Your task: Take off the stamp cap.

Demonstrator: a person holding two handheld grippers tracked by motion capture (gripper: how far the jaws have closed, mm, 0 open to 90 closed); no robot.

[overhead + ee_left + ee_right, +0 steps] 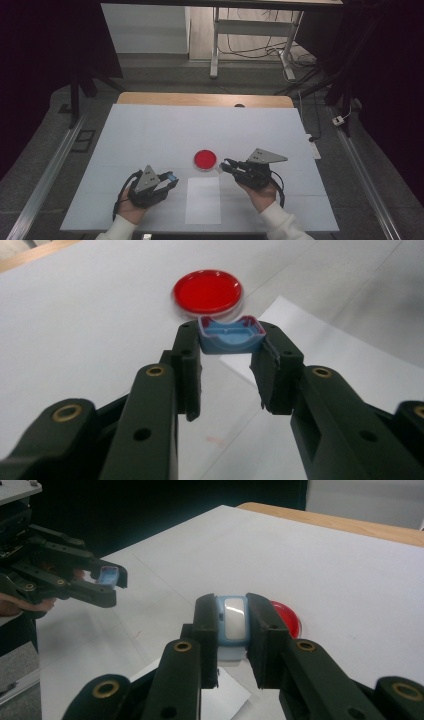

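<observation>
Tongs: my left gripper (226,357) clamps a blue cap (231,335), right gripper (233,630) clamps its white-faced case (232,622); parts separated, so next I set each down beside the red dish (205,159).

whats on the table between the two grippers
In the high view, a white paper sheet lies between the left gripper and right gripper; the red dish sits just beyond that gap.

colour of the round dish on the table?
Red round dish; clearest in the left gripper view.
</observation>
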